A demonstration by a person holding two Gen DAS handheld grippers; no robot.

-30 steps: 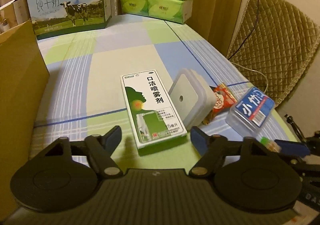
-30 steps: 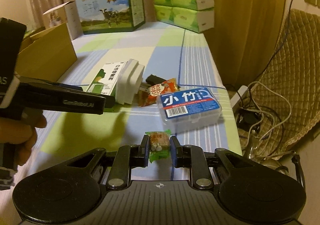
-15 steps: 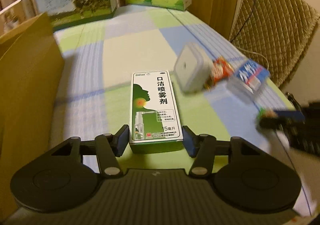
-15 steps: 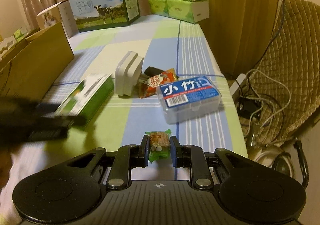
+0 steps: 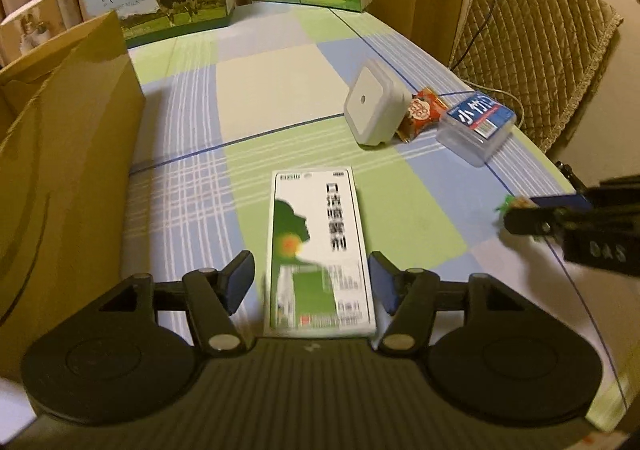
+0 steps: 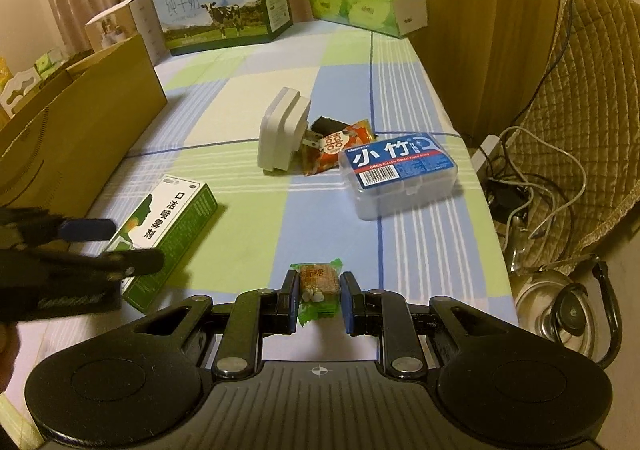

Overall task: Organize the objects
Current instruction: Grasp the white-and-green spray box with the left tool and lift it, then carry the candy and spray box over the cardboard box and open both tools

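On the checked green-and-blue tablecloth (image 5: pixel 280 90), my left gripper (image 5: pixel 312 282) straddles the flat white-and-green cardboard spray box (image 5: pixel 320 250), printed with a green head silhouette; its jaws have just been opening and stand clear of the box's sides. Farther off lie a clear plastic box with a blue label (image 6: pixel 398 174) and a white square plug (image 6: pixel 282 140). My right gripper (image 6: pixel 319 296) is clamped on a small green-wrapped brown candy (image 6: pixel 318 284).
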